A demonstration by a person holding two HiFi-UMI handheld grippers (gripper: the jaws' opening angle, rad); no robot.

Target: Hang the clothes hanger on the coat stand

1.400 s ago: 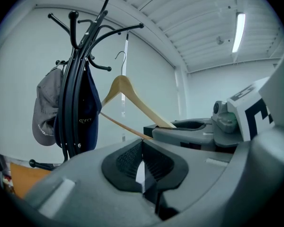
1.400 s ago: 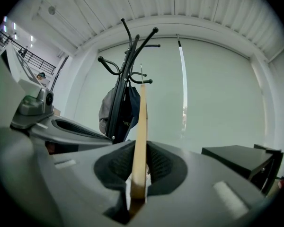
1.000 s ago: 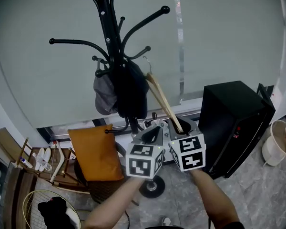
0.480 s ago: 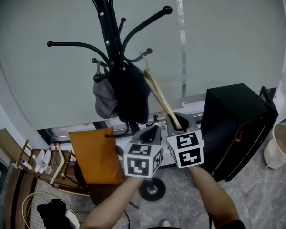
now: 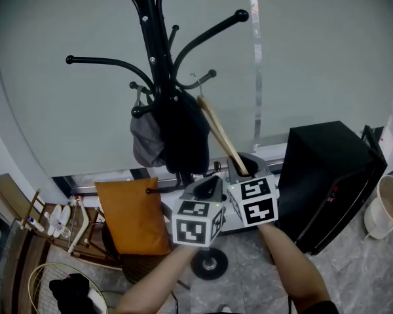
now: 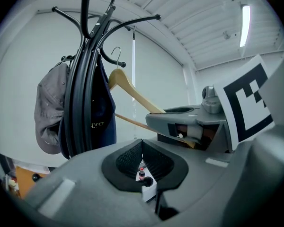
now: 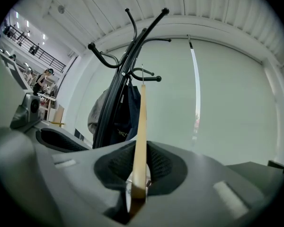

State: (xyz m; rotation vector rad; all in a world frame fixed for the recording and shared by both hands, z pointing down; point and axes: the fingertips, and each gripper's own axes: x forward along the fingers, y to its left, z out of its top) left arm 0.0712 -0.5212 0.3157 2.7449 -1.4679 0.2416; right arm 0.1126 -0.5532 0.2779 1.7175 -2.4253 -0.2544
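Note:
The black coat stand rises at centre, its pegs curving out. My right gripper is shut on the lower end of a wooden hanger, which slants up and left to the stand. The hanger's metal hook sits at the short lower right peg, inside its ball tip; I cannot tell whether it rests on it. In the right gripper view the hanger stands edge-on between the pads. My left gripper is just left of the right one, shut on nothing, and sees the hook.
A grey cap and a dark garment hang on the stand. A black cabinet stands at the right, with a white bucket beyond it. An orange cushion, a low wooden rack and the stand's base lie below.
The right gripper has carried the hanger up and towards the stand; its hook has gone from below the peg's ball tip to inside it. The left gripper has stayed beside it.

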